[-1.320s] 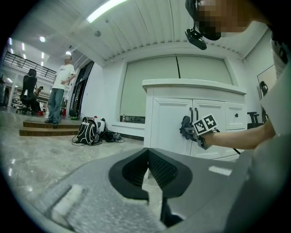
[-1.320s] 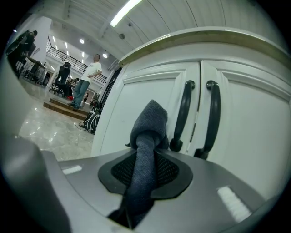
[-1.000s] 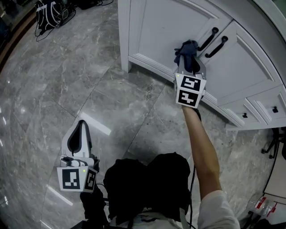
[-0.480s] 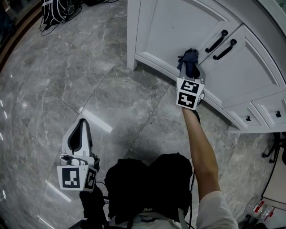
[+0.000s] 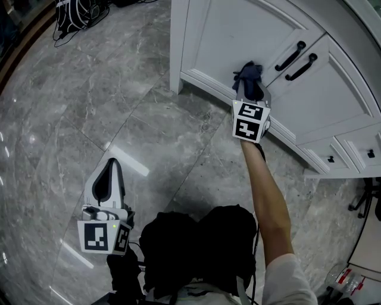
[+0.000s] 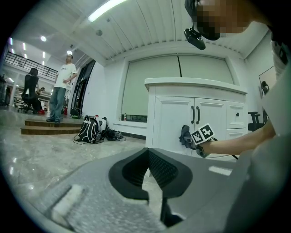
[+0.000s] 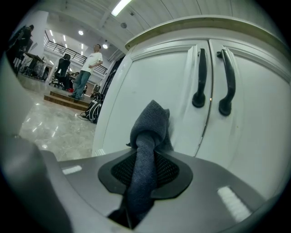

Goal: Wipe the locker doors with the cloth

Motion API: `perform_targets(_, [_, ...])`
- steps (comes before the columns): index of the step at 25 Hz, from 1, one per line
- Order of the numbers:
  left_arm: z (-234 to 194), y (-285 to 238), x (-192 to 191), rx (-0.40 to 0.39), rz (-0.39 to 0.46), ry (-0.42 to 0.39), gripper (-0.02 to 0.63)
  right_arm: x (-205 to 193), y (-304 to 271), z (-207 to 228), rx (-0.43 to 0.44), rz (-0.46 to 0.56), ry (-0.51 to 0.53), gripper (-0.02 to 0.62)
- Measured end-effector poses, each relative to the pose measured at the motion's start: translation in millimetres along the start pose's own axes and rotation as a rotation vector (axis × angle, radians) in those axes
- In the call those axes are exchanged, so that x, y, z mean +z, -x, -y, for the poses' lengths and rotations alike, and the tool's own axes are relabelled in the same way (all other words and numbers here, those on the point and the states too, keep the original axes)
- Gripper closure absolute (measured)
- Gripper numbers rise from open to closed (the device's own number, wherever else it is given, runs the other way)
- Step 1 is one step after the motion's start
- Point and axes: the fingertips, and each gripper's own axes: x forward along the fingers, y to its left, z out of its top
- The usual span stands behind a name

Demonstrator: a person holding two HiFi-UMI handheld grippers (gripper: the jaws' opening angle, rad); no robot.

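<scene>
My right gripper (image 5: 250,89) (image 7: 146,150) is shut on a dark blue cloth (image 7: 148,136) (image 5: 249,76). The cloth's bunched end presses against the left white locker door (image 5: 229,36) (image 7: 150,86), low down and left of the two black handles (image 7: 200,77) (image 5: 290,56). The right door (image 7: 254,113) stands beside it. My left gripper (image 5: 106,184) (image 6: 148,170) hangs low over the floor at the left, its jaws closed together with nothing between them. In the left gripper view the cloth (image 6: 185,135) shows far off against the locker.
Grey marble floor (image 5: 89,107) spreads left of the locker. Small drawers (image 5: 357,149) with black knobs sit right of the doors. A backpack and cables (image 5: 74,12) lie at the far left. People stand far off (image 6: 61,86) by a raised step.
The right gripper with the cloth has shifted slightly along the left door, a little up and left since half a second ago. The left gripper has barely moved.
</scene>
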Motion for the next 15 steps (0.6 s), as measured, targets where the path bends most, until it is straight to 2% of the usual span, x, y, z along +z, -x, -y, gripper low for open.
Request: perform_targets(15, [-11.1, -0.5, -6.0, 0.019, -0.009, 0.011, 0.604, 23.3, -31.6, -44.8, 0.062, 0.010, -0.010, 0.511])
